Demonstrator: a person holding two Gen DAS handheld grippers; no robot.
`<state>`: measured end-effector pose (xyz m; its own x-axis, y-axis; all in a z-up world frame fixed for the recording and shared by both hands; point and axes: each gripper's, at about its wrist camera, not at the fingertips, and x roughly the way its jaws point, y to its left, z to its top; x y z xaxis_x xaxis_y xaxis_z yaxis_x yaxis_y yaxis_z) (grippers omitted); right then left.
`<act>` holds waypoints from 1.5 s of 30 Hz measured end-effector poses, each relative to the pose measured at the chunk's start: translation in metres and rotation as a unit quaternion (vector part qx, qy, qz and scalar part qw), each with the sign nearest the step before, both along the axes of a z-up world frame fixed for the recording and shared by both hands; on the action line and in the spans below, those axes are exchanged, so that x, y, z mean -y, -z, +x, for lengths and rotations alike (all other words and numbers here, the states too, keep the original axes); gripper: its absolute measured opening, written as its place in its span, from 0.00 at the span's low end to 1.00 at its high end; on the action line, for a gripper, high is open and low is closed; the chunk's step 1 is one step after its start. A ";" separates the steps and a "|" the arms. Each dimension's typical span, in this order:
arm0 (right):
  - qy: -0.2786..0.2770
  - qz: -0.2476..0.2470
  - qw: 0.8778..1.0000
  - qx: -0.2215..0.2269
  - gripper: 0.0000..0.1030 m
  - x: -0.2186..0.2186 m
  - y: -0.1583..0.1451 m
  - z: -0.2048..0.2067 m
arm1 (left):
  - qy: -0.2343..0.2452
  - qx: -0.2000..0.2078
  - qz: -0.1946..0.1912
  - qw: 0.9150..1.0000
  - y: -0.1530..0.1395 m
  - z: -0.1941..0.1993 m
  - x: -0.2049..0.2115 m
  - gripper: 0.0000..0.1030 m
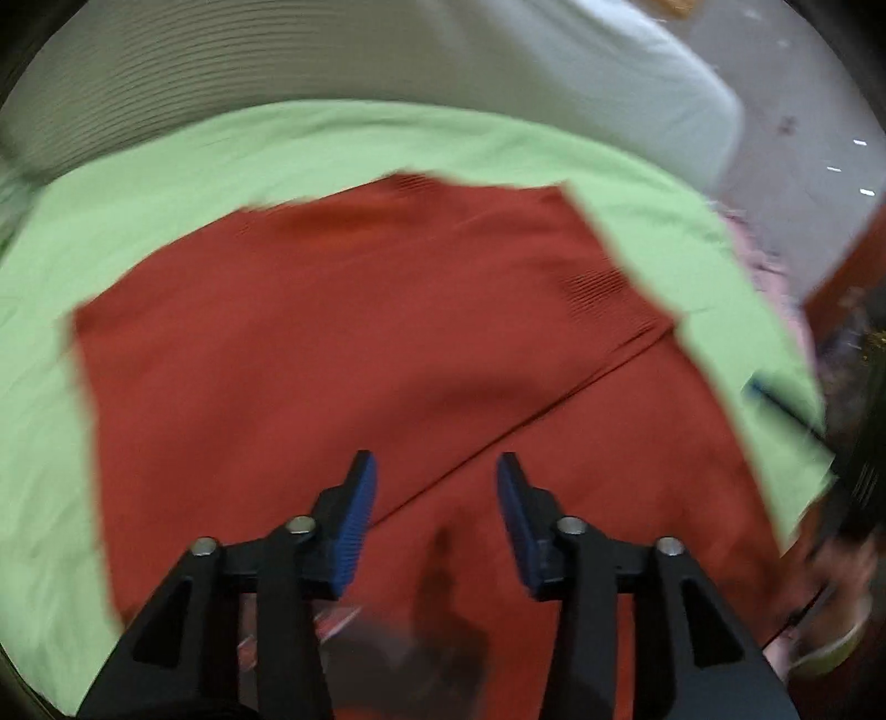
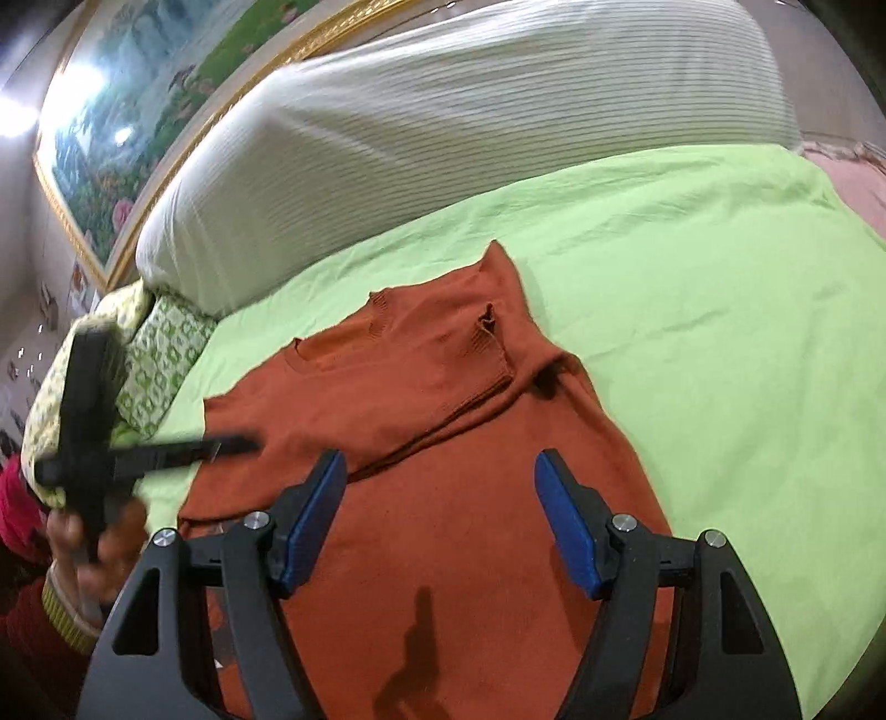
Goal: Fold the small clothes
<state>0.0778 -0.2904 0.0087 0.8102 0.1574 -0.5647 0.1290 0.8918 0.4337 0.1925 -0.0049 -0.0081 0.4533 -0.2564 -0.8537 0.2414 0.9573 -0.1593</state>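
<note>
Rust-orange sweater (image 2: 443, 454) lying partly folded on the green sheet (image 2: 720, 310) of a bed, one sleeve laid across its body. Left tongs (image 1: 437, 509) and right tongs (image 2: 440, 515) hover above the garment, jaws spread and holding nothing. White ribbed pillow (image 2: 470, 138) beyond.

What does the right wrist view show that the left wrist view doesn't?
Only the right wrist view shows the framed painting, the patterned pillow, the sweater's neckline and a sleeve folded across its body, plus the left gripper at its left side.

Only the left wrist view shows the floor beyond the bed's edge.

Both show the rust sweater lying on the green sheet, the white ribbed pillow, and open blue-padded jaws holding nothing.
</note>
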 end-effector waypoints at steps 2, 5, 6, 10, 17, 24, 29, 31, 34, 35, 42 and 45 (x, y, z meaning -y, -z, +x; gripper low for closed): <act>-0.010 -0.003 1.000 -0.003 0.69 0.002 -0.001 0.015 | -0.043 0.007 0.047 0.998 0.013 -0.022 -0.031 0.63; -0.023 -0.019 1.000 -0.009 0.69 0.005 -0.002 0.041 | -0.097 0.027 0.107 0.989 0.025 -0.037 -0.064 0.63; -0.023 -0.032 0.999 -0.011 0.69 0.005 -0.002 0.051 | -0.107 0.034 0.132 0.985 0.029 -0.039 -0.069 0.63; -0.016 -0.077 0.996 -0.039 0.69 0.009 0.004 0.094 | -0.098 0.040 0.208 0.972 0.055 -0.040 -0.077 0.66; -0.045 -0.134 0.983 -0.119 0.34 0.006 0.036 0.151 | -0.161 0.031 0.221 0.961 0.061 -0.014 -0.095 0.64; -0.044 -0.137 0.988 -0.059 0.06 0.006 -0.005 0.149 | -0.195 0.001 0.182 0.964 0.052 0.000 -0.113 0.14; -0.018 -0.141 0.990 -0.023 0.06 0.026 -0.041 0.162 | -0.202 -0.014 0.169 0.965 0.052 0.010 -0.122 0.14; -0.014 -0.145 0.988 -0.053 0.06 0.031 -0.022 0.173 | -0.202 -0.017 0.168 0.965 0.054 0.011 -0.123 0.14; -0.013 -0.160 0.981 -0.112 0.06 0.035 0.019 0.181 | -0.202 -0.017 0.164 0.965 0.054 0.013 -0.127 0.18; -0.012 -0.164 0.978 -0.130 0.07 0.036 0.030 0.182 | -0.201 -0.017 0.166 0.965 0.054 0.013 -0.130 0.20; 0.065 -0.193 0.970 -0.133 0.39 0.060 0.021 0.146 | -0.214 -0.031 0.146 0.965 0.046 -0.004 -0.146 0.41; 0.042 -0.136 0.986 -0.091 0.44 0.065 0.001 0.108 | -0.206 -0.033 0.142 0.968 0.042 -0.020 -0.146 0.42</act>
